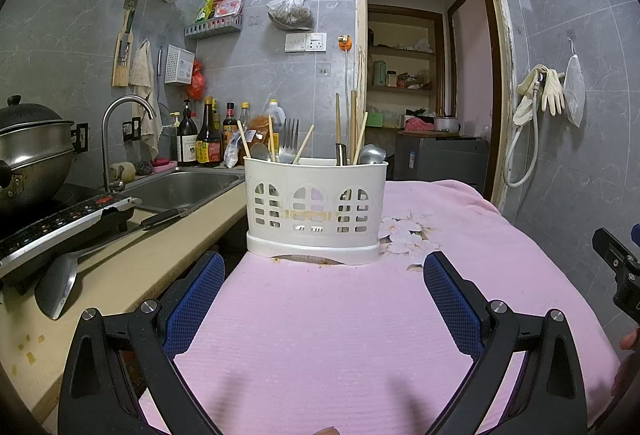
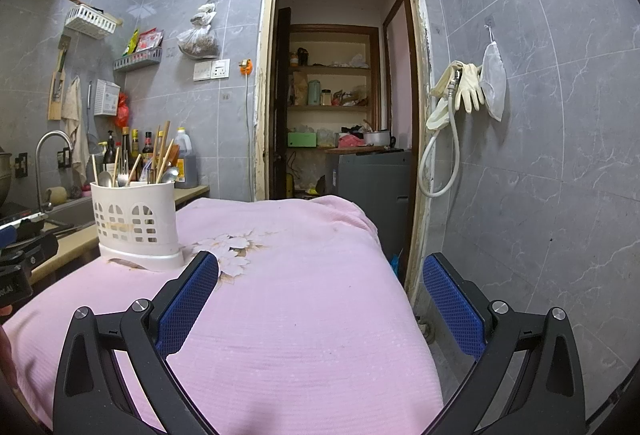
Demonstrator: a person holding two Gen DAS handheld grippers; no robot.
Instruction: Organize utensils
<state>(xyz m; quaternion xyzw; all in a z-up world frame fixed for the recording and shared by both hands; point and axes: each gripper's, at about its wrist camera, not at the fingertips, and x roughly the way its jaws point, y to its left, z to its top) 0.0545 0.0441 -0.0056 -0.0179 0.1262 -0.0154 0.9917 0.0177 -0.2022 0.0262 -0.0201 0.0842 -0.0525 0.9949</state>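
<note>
Standing beyond left tongs [image 1: 320,299]: utensil caddy [image 1: 316,211].

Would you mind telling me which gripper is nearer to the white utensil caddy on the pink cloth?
Left. The left gripper points straight at the white utensil caddy, just short of its base. The right gripper sits off to the caddy's right, aimed past it toward the doorway.

The left gripper [image 1: 322,299] hangs over a pink cloth [image 1: 320,335] with its blue-padded fingers [image 1: 196,299] spread wide and nothing between them. Straight ahead, a white utensil caddy [image 1: 316,211] stands upright on the cloth, holding chopsticks [image 1: 353,125], a fork [image 1: 289,141] and spoons [image 1: 372,154]. To the left lie a steel sink [image 1: 180,189] and a spatula [image 1: 56,285] on the counter [image 1: 132,275].
</note>
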